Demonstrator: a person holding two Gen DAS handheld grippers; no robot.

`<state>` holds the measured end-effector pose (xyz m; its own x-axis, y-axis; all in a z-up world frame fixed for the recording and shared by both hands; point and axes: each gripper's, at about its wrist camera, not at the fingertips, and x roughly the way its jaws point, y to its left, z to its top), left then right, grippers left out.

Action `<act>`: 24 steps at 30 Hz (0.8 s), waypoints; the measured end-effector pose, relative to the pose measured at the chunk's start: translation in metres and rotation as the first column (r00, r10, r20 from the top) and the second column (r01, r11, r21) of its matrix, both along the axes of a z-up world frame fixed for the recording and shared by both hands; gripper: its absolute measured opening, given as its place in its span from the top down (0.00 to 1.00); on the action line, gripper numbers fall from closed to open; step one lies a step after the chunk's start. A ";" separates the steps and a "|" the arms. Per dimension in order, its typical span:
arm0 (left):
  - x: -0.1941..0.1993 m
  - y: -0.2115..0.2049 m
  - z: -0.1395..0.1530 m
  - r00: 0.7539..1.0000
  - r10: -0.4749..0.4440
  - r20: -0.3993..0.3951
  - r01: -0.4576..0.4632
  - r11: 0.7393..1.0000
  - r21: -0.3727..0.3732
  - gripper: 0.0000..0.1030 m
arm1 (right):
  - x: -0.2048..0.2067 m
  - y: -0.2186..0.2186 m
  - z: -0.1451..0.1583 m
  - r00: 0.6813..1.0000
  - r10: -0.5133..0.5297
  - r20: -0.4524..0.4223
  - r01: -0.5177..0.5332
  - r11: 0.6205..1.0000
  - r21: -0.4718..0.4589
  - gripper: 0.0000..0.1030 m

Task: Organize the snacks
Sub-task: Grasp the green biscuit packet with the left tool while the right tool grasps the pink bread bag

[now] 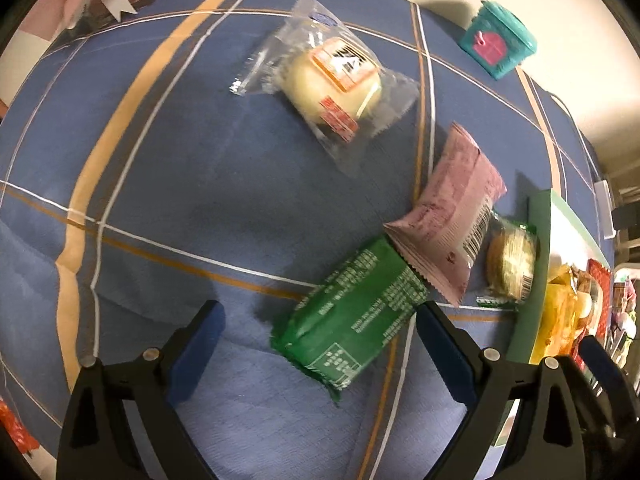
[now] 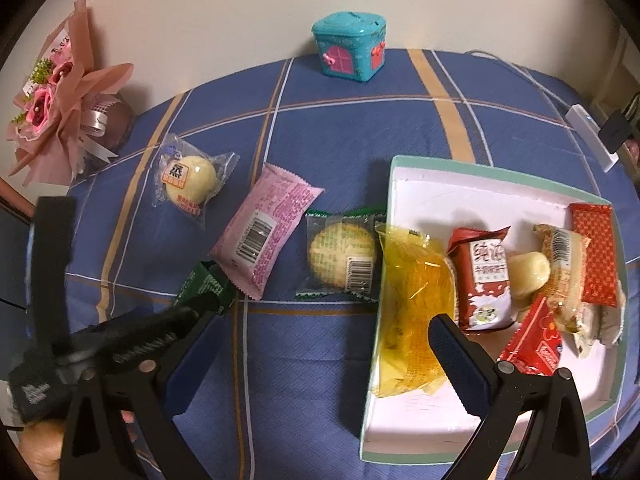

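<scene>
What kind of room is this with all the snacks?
Probably a room in someone's home, though little of it shows. A table with a blue checked tablecloth stands against a plain wall, with a pink flower bouquet and a little teal house-shaped box on it.

- The left wrist camera rode on the left gripper [image 1: 318, 334] and looked steeply down along its two fingers, close above the desk [image 1: 168, 168] with its blue plaid cloth.
- Its view faced the green snack packet [image 1: 352, 320] near the lens, with the white box [image 1: 540, 248] at the right edge.
- The right wrist camera sat on the right gripper [image 2: 316, 344], also tilted steeply down but from higher, facing the back wall.
- It took in the white box [image 2: 460, 176] on the right and the left gripper [image 2: 120, 344] at lower left.
- Both views shared the pink snack packet [image 1: 452, 216] [image 2: 268, 228], the round bun packet [image 1: 332, 84] [image 2: 190, 182] and the teal house-shaped box [image 1: 496, 40] [image 2: 350, 46].
</scene>
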<state>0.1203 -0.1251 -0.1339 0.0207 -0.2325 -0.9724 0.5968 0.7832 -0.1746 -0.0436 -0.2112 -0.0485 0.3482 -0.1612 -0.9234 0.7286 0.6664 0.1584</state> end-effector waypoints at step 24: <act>0.024 0.019 0.013 0.993 0.117 0.031 -0.115 0.991 -0.073 0.59 | 0.096 -0.021 -0.034 1.000 -0.008 -0.014 0.010 0.990 0.139 0.38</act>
